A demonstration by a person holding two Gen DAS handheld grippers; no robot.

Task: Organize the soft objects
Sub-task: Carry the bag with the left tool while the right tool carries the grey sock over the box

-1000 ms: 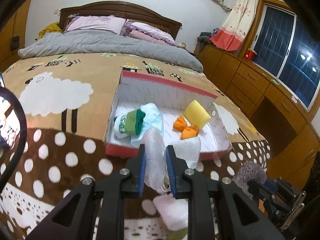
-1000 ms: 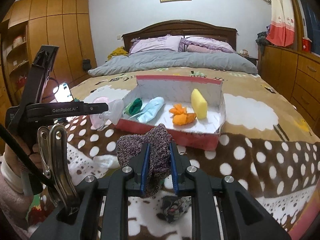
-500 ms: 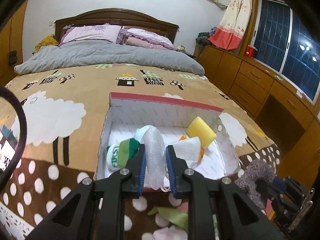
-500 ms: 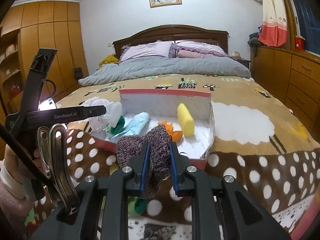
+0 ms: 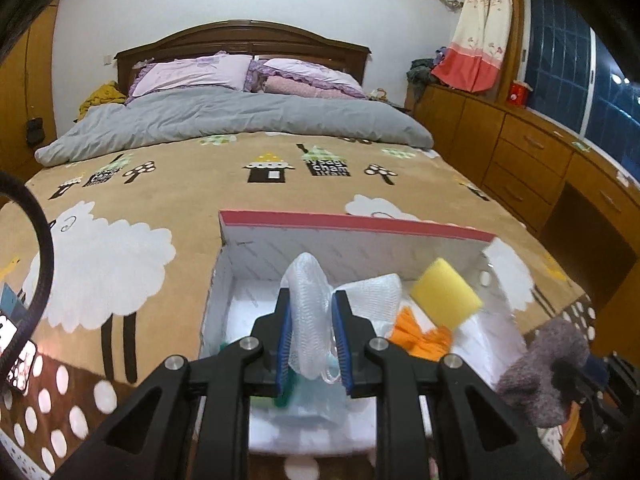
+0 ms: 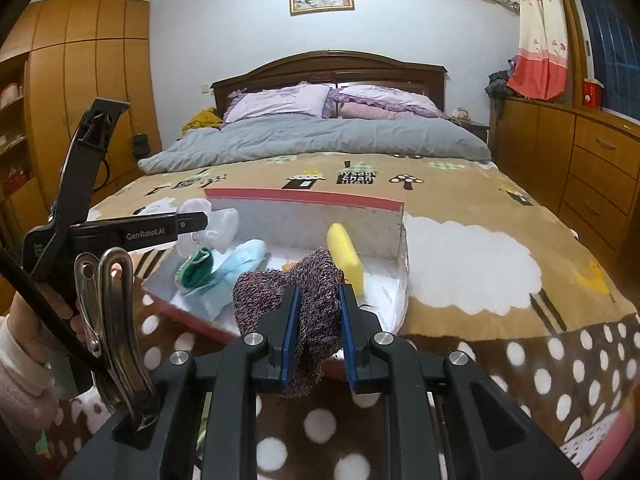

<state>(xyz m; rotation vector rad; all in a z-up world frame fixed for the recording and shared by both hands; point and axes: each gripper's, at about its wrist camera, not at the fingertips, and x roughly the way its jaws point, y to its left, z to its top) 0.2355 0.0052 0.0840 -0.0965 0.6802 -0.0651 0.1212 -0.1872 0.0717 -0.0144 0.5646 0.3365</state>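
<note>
Fuzzy knit sock [image 6: 316, 300], white mesh cloth [image 5: 310, 312], porous yellow sponge [image 5: 446, 300], fleecy blanket [image 5: 160, 200]

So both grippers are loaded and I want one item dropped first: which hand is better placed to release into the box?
Probably left. The left gripper holds its white mesh pouch over the box; the right gripper's knit sock hangs at the near edge.

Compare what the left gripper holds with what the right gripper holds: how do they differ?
The left gripper pinches a white mesh cloth, pale and see-through; the right gripper pinches a purple-grey knitted sock, dark and dense. In the right wrist view the mesh cloth hangs over the red-rimmed box, while the sock is at its near edge. Both are soft, bunched and clamped between blue pads.
</note>
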